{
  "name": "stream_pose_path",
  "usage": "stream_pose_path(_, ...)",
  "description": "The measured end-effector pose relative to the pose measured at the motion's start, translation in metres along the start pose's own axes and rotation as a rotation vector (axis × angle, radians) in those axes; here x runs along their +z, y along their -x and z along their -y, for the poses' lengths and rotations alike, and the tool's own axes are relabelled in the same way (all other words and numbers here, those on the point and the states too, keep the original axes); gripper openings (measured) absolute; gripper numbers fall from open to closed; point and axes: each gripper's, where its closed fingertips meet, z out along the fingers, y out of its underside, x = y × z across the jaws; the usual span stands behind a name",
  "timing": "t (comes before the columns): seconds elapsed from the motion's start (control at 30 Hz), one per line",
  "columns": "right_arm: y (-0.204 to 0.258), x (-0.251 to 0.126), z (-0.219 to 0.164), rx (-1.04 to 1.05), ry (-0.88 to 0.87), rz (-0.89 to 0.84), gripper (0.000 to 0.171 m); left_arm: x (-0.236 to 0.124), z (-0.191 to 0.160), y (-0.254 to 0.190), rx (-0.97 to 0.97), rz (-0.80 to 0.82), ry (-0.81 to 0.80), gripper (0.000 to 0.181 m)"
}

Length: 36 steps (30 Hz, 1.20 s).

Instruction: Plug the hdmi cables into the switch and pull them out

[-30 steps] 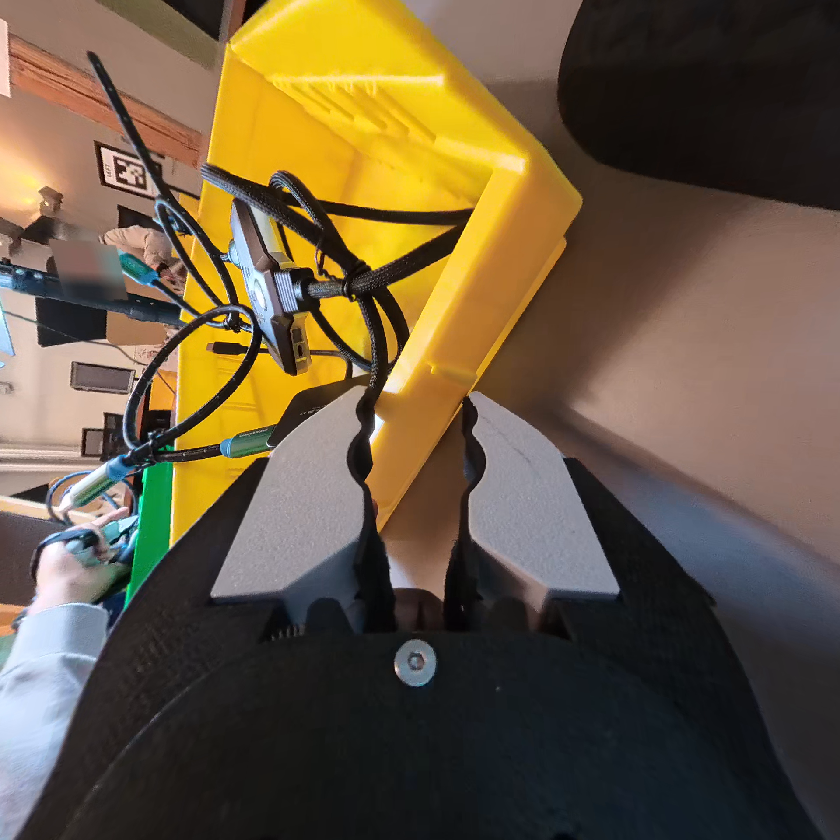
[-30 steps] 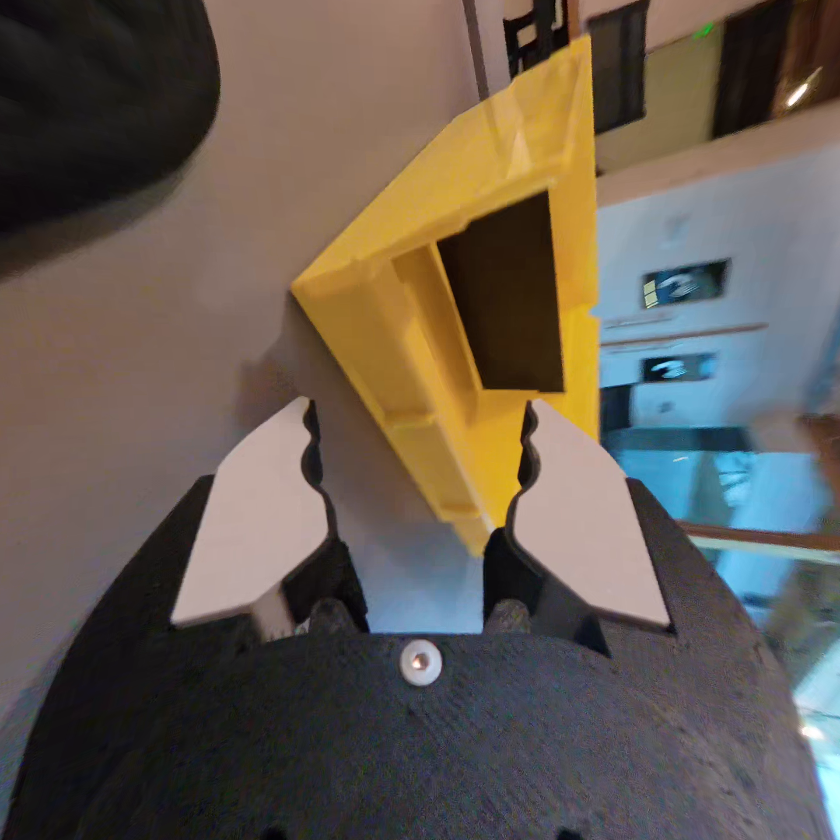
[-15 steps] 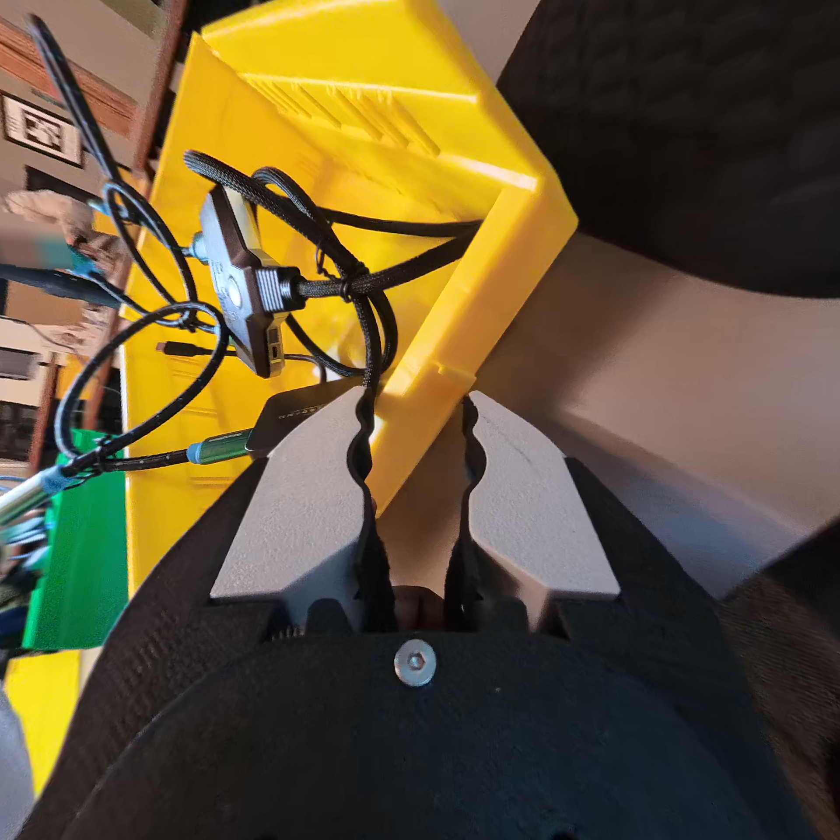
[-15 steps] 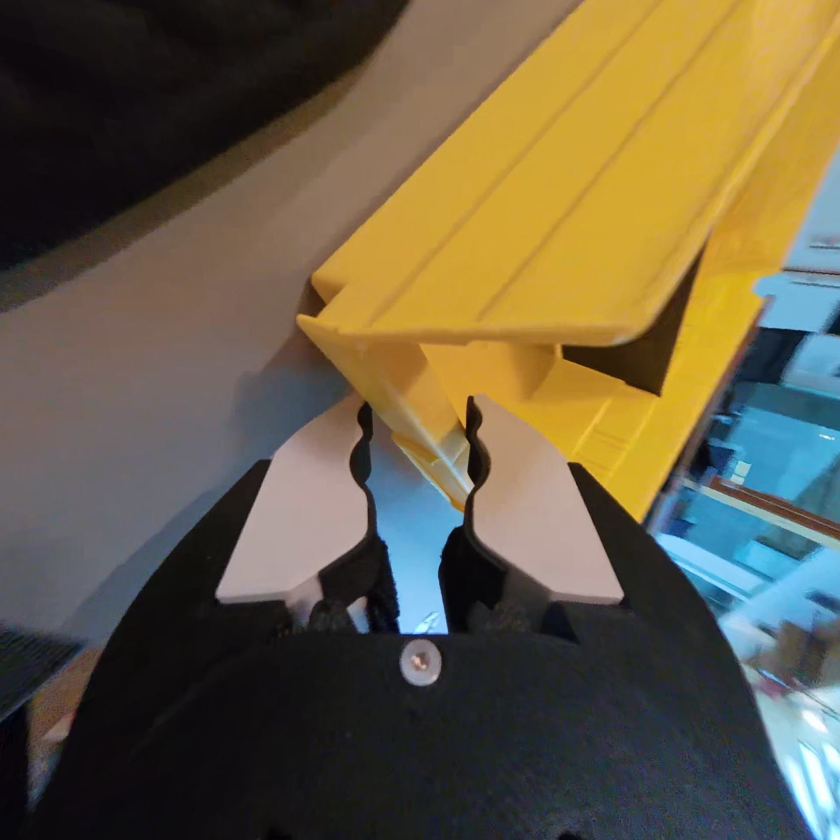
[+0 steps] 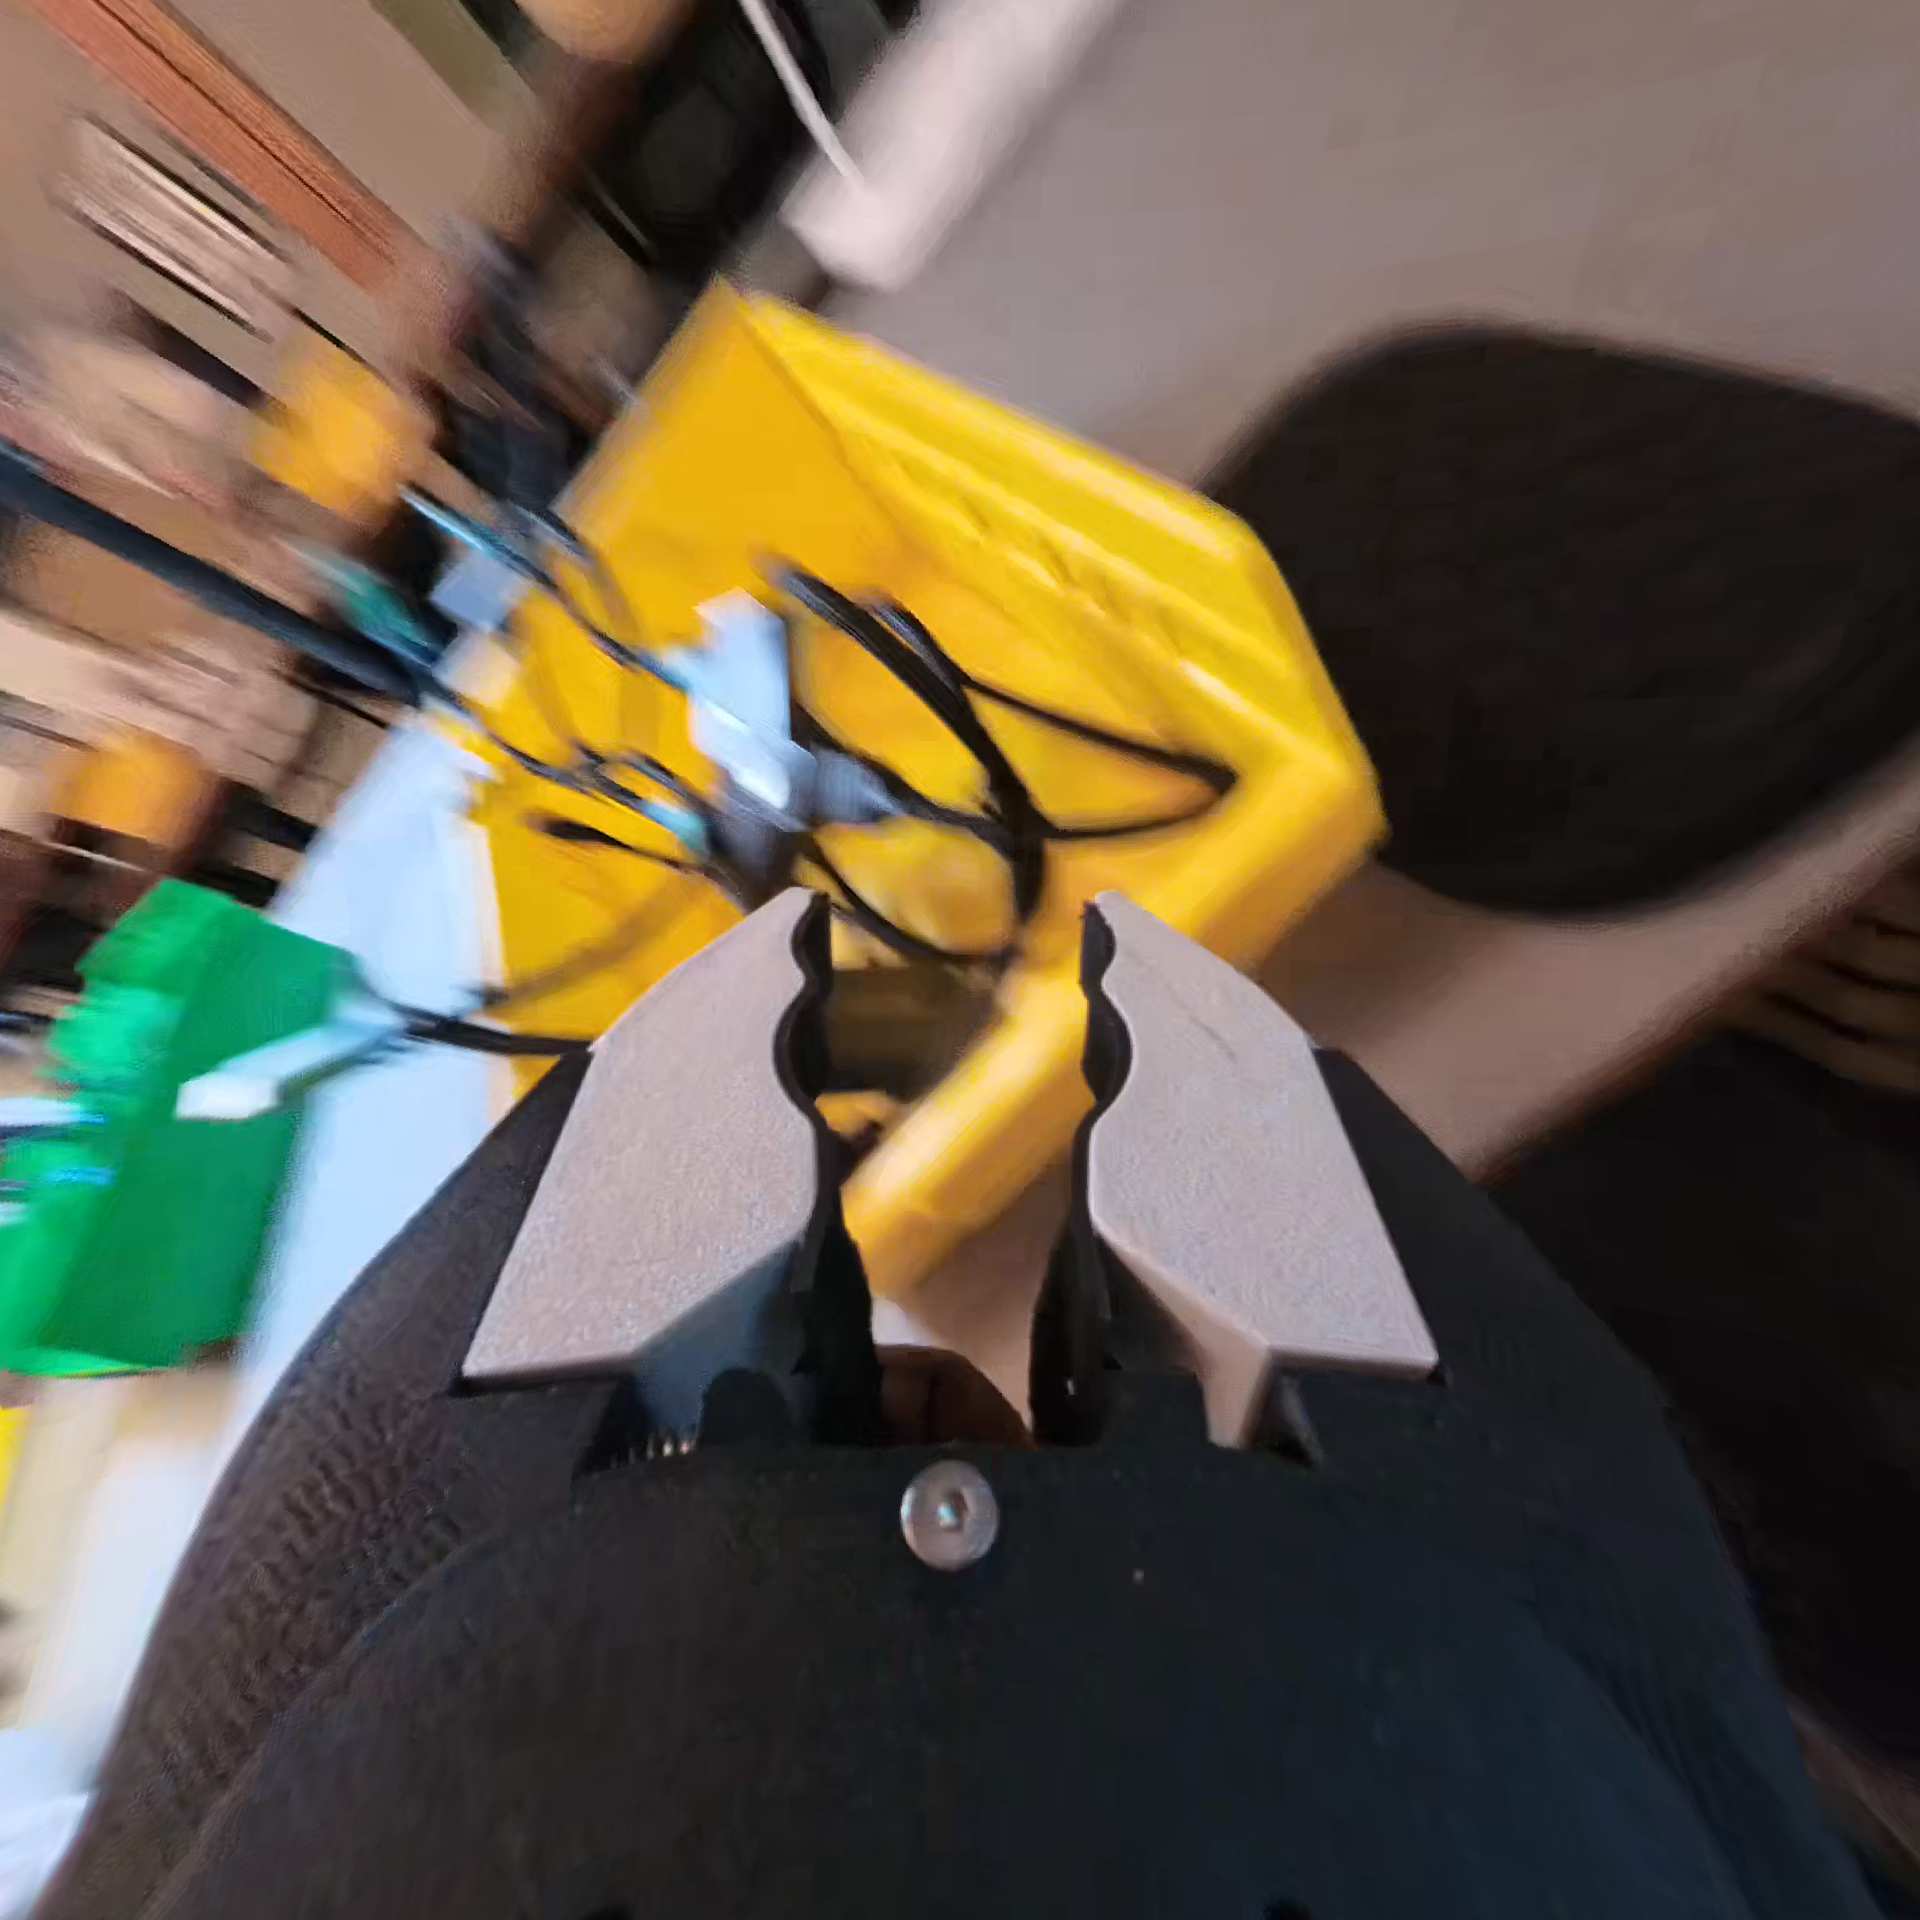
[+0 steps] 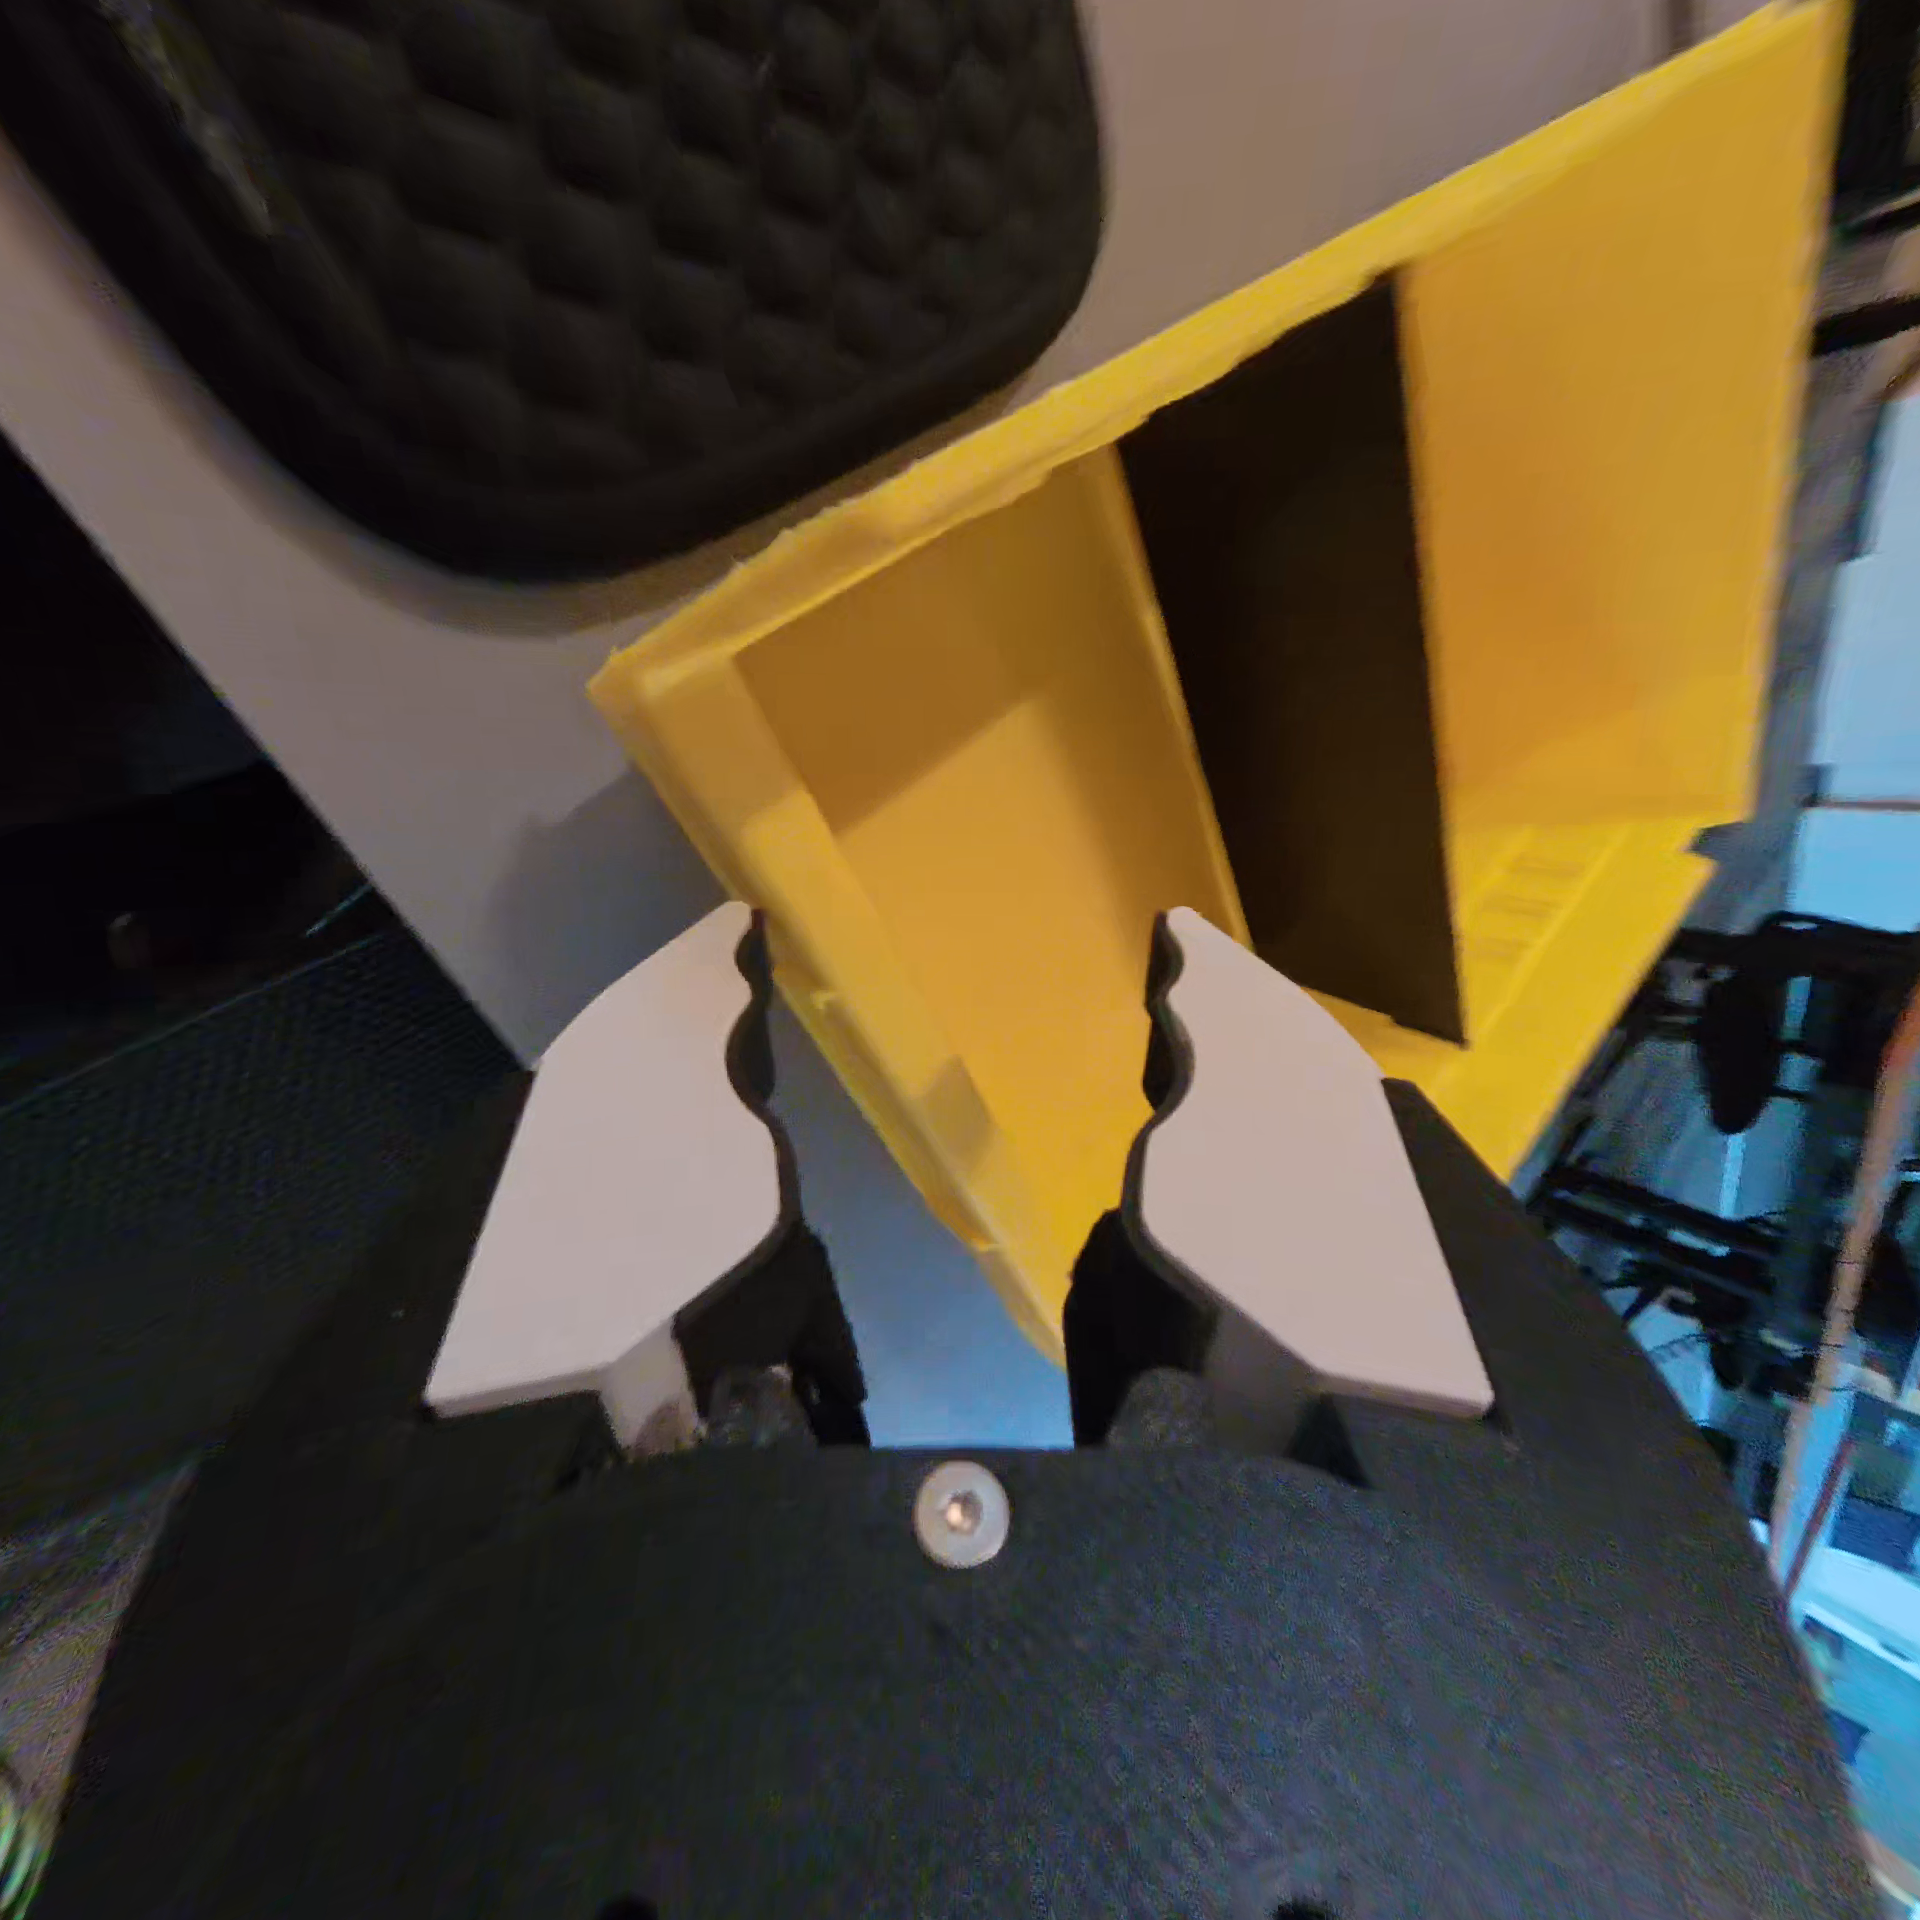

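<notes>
The left wrist view is motion-blurred. A yellow bin (image 5: 1091, 644) holds the small HDMI switch (image 5: 743, 707) with black braided cables (image 5: 997, 790) tangled around it. My left gripper (image 5: 951, 925) is shut on the bin's near rim, which runs between the narrowly parted fingers. In the right wrist view the bin (image 6: 1558, 520) shows from its outer side, tilted. My right gripper (image 6: 956, 925) is open, and the bin's corner wall sits between its fingers without being clamped. The switch and cables are hidden in the right wrist view.
A green bin (image 5: 156, 1143) lies left of the yellow one. A black padded cushion (image 6: 520, 260) rests on the pale tabletop (image 6: 499, 790), and it also shows in the left wrist view (image 5: 1610, 623). Dark frames and shelving stand beyond the table's edge at right (image 6: 1714, 1195).
My right gripper closed on the bin's corner half a second ago and has opened again. The left gripper keeps its hold on the rim while it and the bin swing quickly.
</notes>
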Motion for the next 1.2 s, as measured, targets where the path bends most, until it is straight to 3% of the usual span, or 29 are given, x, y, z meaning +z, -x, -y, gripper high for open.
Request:
stream_pose_path(0.03, -0.007, -0.005, 0.007, -0.001, -0.048, -0.046, 0.072, -0.011, 0.022, 0.022, 0.010, 0.149, -0.145, 0.047)
stream_pose_path(0.07, -0.014, -0.011, 0.016, 0.001, -0.116, -0.096, 0.064, -0.027, 0.043, 0.046, -0.035, 0.297, -0.307, 0.047)
stream_pose_path(0.17, -0.014, -0.038, 0.049, 0.001, -0.389, -0.117, 0.068, -0.087, 0.071, 0.097, -0.341, 0.566, -0.725, 0.053)
stream_pose_path(0.23, -0.018, -0.062, 0.068, 0.017, -0.576, -0.160, 0.095, -0.124, 0.063, 0.121, -0.565, 0.695, -0.959, 0.079)
stream_pose_path(0.3, -0.051, -0.103, 0.090, 0.127, -0.856, -0.341, 0.145, -0.143, 0.054, 0.130, -0.742, 0.686, -1.136, 0.125)
stream_pose_path(0.37, -0.079, -0.157, 0.096, 0.267, -1.174, -0.525, 0.146, -0.144, 0.044, 0.135, -0.849, 0.654, -1.167, 0.145)
stream_pose_path(0.47, -0.095, -0.210, 0.077, 0.382, -1.424, -0.731, 0.145, -0.138, 0.046, 0.133, -0.793, 0.659, -1.121, 0.145)
stream_pose_path(0.57, -0.106, -0.229, 0.053, 0.411, -1.393, -0.960, 0.145, -0.129, 0.054, 0.129, -0.688, 0.694, -1.057, 0.138)
stream_pose_path(0.63, -0.114, -0.243, 0.030, 0.493, -1.368, -1.152, 0.137, -0.120, 0.054, 0.126, -0.635, 0.716, -0.989, 0.104)
stream_pose_path(0.67, -0.116, -0.249, 0.017, 0.549, -1.361, -1.239, 0.127, -0.113, 0.053, 0.122, -0.606, 0.710, -0.935, 0.074)
stream_pose_path(0.7, -0.116, -0.255, 0.004, 0.600, -1.356, -1.320, 0.115, -0.102, 0.049, 0.120, -0.610, 0.682, -0.855, 0.057)
stream_pose_path(0.83, -0.104, -0.267, -0.023, 0.650, -1.324, -1.524, 0.077, -0.037, 0.014, 0.098, -0.797, 0.406, -0.416, 0.050)
stream_pose_path(1.0, -0.097, -0.273, -0.013, 0.585, -1.330, -1.536, 0.063, 0.010, -0.047, 0.081, -0.907, 0.376, -0.026, 0.048)
stream_pose_path(1.2, -0.098, -0.266, -0.004, 0.521, -1.254, -1.542, 0.056, 0.046, -0.064, 0.064, -0.885, 0.315, 0.107, 0.048)
